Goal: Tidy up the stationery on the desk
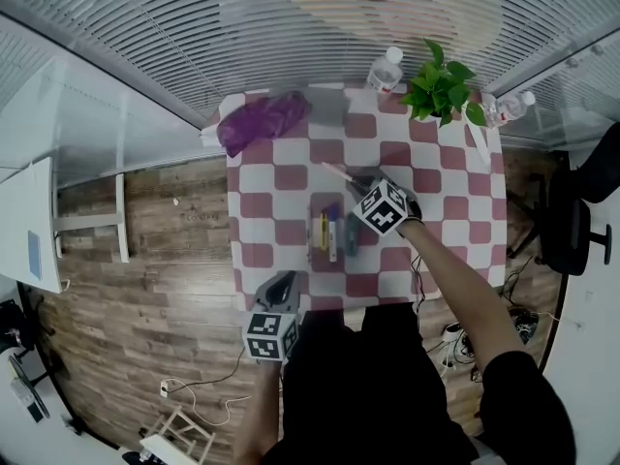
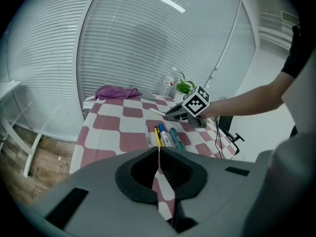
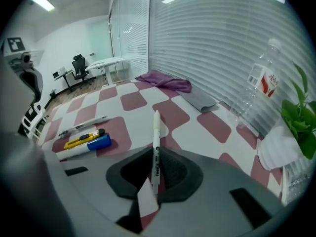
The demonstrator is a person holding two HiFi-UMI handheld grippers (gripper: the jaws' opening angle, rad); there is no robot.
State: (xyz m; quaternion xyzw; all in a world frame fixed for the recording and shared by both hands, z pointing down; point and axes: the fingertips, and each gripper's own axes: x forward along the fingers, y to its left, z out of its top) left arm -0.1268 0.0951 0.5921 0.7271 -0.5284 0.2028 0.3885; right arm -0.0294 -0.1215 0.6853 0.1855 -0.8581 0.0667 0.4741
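On the red-and-white checked tablecloth, several pieces of stationery lie side by side in a row. Among them are a thin pen, a yellow utility knife and a blue marker. My right gripper hovers just right of that row, shut on a white pen whose tip points toward the table's far side. The left gripper view also shows the right gripper and the row. My left gripper stays at the near table edge, shut, nothing in it.
A purple cloth lies at the far left corner, a flat grey pouch beside it. A water bottle, a green potted plant and a second bottle stand along the far right. An office chair is right of the table.
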